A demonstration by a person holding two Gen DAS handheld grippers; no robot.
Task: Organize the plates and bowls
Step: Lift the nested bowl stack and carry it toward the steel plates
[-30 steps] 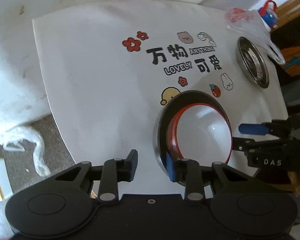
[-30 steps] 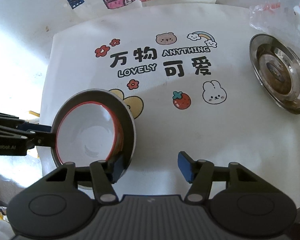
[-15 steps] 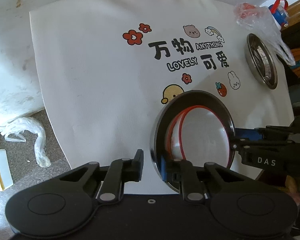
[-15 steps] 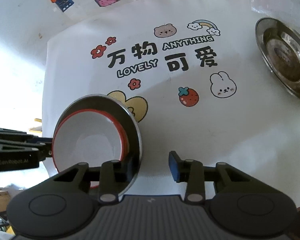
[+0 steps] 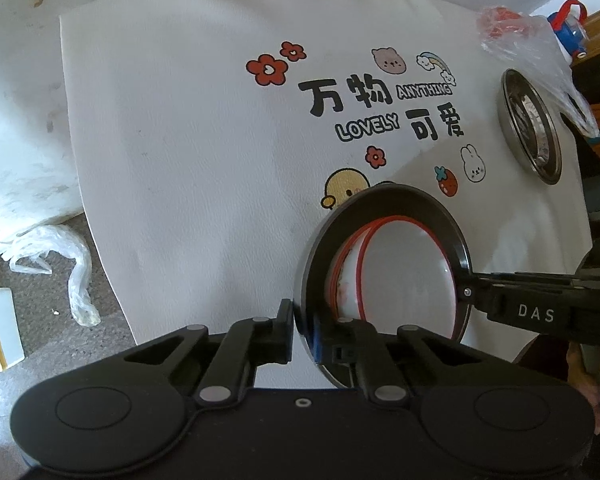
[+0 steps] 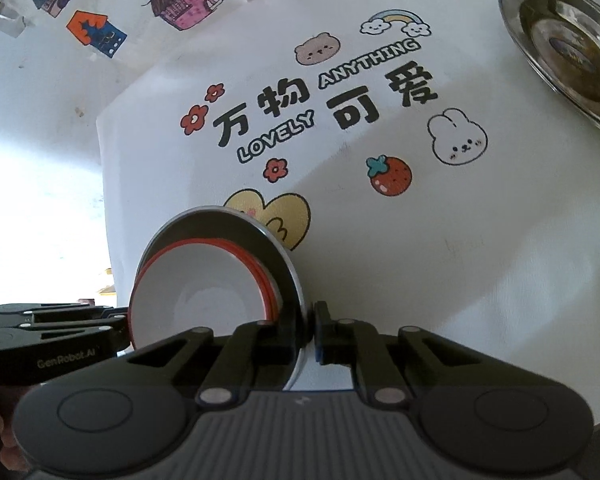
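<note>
The steel plate (image 5: pixel 384 216) is showing a dull brushed metal rim, while the red-rimmed bowl (image 5: pixel 404 276) inside it is gleaming like glossy glazed ceramic. The printed mat (image 5: pixel 204 152) is looking matt and faintly grained; the second steel plate (image 6: pixel 564 44) is shining mirror-bright.

Light: daylight was bright on my white mat (image 5: pixel 188 152), blown out at 9 o'clock in my right view.
Shadows: soft, under the plate (image 6: pixel 288 264).
Distortion: fisheye bent every edge; corners went black.
Focus: sharp centrally.
</note>
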